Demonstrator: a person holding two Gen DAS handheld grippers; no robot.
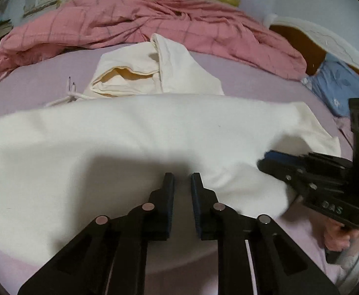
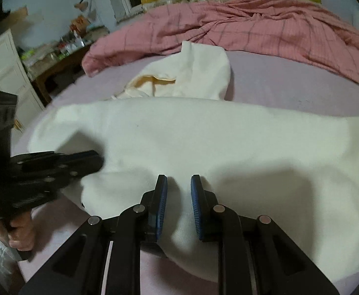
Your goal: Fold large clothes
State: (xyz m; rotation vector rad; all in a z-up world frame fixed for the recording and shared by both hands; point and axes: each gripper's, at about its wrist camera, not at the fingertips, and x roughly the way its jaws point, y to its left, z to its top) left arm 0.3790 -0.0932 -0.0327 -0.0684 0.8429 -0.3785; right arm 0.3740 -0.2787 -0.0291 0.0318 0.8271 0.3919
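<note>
My left tongs (image 1: 182, 182) stand over the near part of the hoodie (image 1: 135, 132), the pads a small gap apart with nothing pinched between them; white cloth shows through the gap, but I cannot tell whether the tips touch it. My right tongs (image 2: 178, 184) are the same: a narrow gap, cloth lying under it, no grip. From the left view the right tongs (image 1: 272, 159) lie over the hoodie's right end, and my hand (image 1: 336, 238) holds their grip low at the right. From the right view the left tongs (image 2: 95, 159) lie over the hoodie's left end.

The hoodie lies flat on the bed (image 1: 19, 83), near its front edge, its long axis running left to right across the bed. Its hood (image 1: 140, 73) points away from me toward the far side, its opening turned to the left with a yellowish lining showing. A drawstring (image 1: 64, 99) trails from the hood to the left on the lilac sheet.

Beyond the hood a pink checked quilt (image 1: 130, 22) is bunched along the bed's far side. A blue flowered pillow (image 1: 336, 86) sits at the bed's right end.
</note>
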